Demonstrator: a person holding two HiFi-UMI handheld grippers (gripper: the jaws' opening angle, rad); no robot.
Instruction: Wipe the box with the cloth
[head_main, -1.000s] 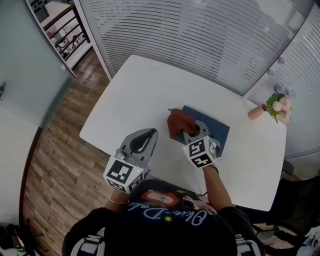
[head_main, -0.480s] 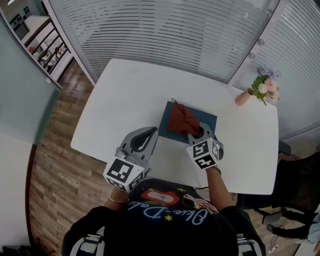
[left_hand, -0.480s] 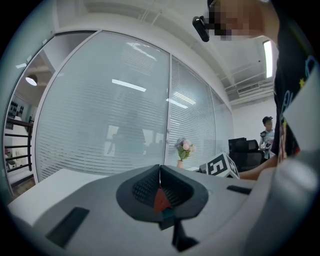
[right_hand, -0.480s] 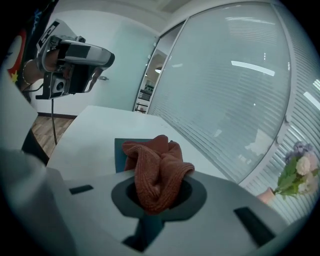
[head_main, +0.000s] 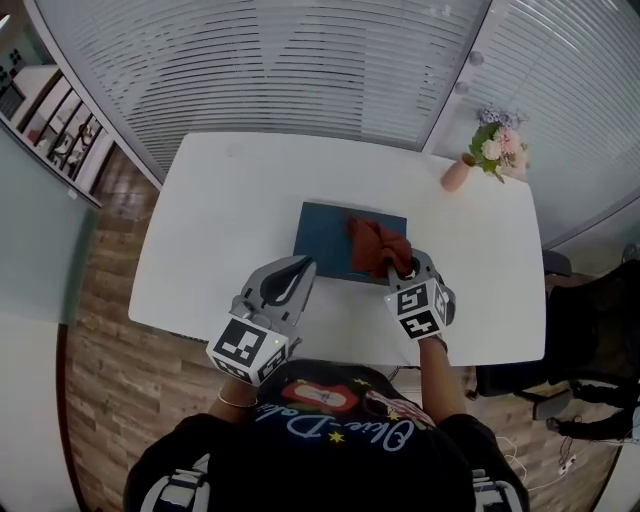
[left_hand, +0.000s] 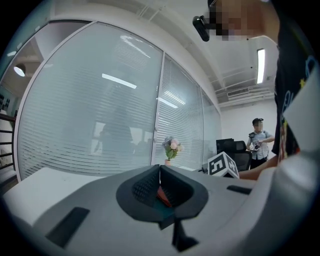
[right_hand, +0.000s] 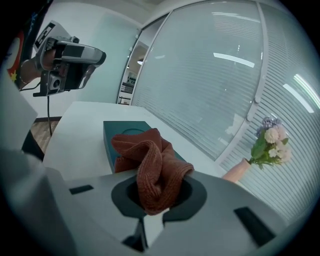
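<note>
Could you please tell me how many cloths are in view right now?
1: a rust-red terry cloth, bunched over the right part of the flat dark teal box, clamped by the right gripper.

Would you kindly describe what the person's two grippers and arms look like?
The left gripper and right gripper are light grey moulded shells with dark ribbed inner pads. Each carries a white cube printed with black square markers. The person wears a black printed top and a thin bracelet on the left wrist.
</note>
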